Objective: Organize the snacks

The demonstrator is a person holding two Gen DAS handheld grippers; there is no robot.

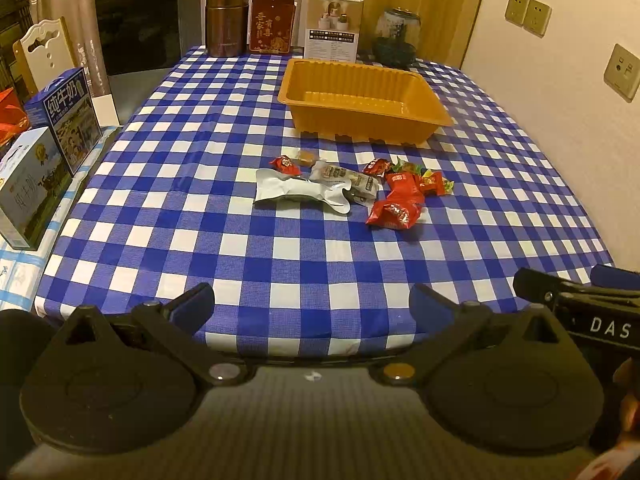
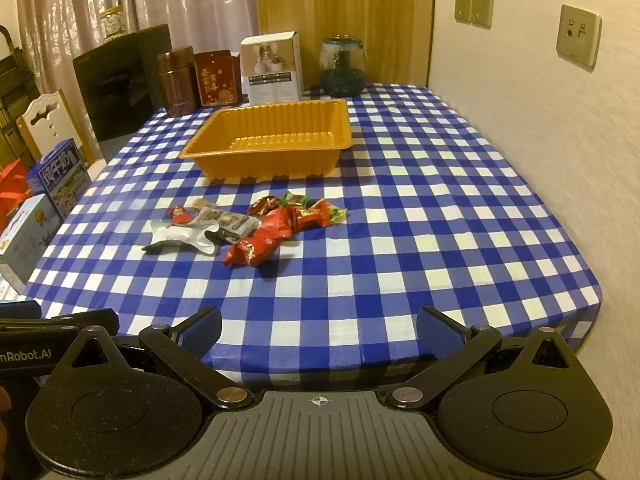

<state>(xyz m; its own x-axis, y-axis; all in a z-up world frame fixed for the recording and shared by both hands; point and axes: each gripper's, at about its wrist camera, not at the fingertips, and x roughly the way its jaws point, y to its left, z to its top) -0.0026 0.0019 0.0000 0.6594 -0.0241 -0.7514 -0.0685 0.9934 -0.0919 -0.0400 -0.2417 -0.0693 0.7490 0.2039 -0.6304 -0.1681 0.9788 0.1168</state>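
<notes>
A pile of wrapped snacks lies mid-table: a white pouch [image 1: 302, 192] [image 2: 182, 236], a grey-patterned bar [image 1: 346, 178] [image 2: 230, 220], a large red packet [image 1: 396, 210] [image 2: 256, 248] and several small red and green candies [image 1: 434, 182] [image 2: 316, 212]. Behind them stands an empty orange plastic tray [image 1: 362, 100] [image 2: 272, 140]. My left gripper [image 1: 312, 304] is open over the table's near edge, well short of the snacks. Level with it, my right gripper [image 2: 320, 330] is also open and holds nothing. The right gripper's tip [image 1: 560, 292] shows at the right of the left wrist view.
The blue-and-white checked tablecloth [image 1: 280, 256] covers the table. Along the back stand a brown canister [image 1: 226, 20], a red tin [image 1: 272, 24], a white box [image 1: 332, 26] and a glass jar [image 1: 396, 36]. Milk cartons [image 1: 64, 120] sit at the left; a wall [image 2: 540, 120] borders the right.
</notes>
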